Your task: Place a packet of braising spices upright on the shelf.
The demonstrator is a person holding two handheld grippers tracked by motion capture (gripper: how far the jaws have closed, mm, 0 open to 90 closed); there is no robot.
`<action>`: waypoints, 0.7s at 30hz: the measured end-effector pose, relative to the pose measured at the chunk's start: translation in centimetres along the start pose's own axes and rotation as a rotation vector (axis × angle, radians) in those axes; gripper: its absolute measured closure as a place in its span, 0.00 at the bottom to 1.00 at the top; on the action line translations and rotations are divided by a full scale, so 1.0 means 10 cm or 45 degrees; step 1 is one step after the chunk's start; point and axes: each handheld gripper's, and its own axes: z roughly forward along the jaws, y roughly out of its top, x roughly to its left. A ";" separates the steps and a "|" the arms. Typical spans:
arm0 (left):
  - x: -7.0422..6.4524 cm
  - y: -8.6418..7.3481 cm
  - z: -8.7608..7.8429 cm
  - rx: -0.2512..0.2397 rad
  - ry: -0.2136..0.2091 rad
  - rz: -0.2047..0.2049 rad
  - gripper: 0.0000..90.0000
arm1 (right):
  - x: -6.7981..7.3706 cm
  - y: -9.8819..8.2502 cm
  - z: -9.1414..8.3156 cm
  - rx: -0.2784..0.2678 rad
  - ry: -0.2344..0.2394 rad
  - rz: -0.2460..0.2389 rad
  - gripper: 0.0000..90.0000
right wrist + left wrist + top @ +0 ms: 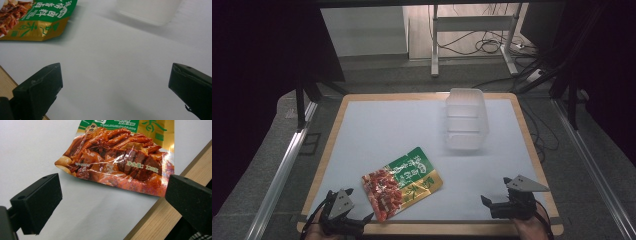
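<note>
Snack bag (402, 183) lies flat, long side slanting far-right. Left gripper (346, 218) just beside near corner, jaws wide, empty. Right gripper (498, 202) farther, jaws wide, empty.

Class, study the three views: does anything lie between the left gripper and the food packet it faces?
Nothing visible does. The left gripper, jaws wide open, faces the near edge of the food packet across bare white table surface.
</note>
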 end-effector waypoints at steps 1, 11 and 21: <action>0.00 0.00 0.00 0.000 0.000 0.000 0.01 | 0.00 0.00 0.00 0.000 0.004 -0.004 0.00; 0.00 0.00 0.00 0.001 0.001 0.002 0.01 | 0.03 0.08 0.10 -0.015 0.042 -0.013 0.00; -0.01 0.00 0.00 0.003 0.003 0.006 0.01 | 0.09 0.14 0.19 0.002 0.046 -0.070 0.00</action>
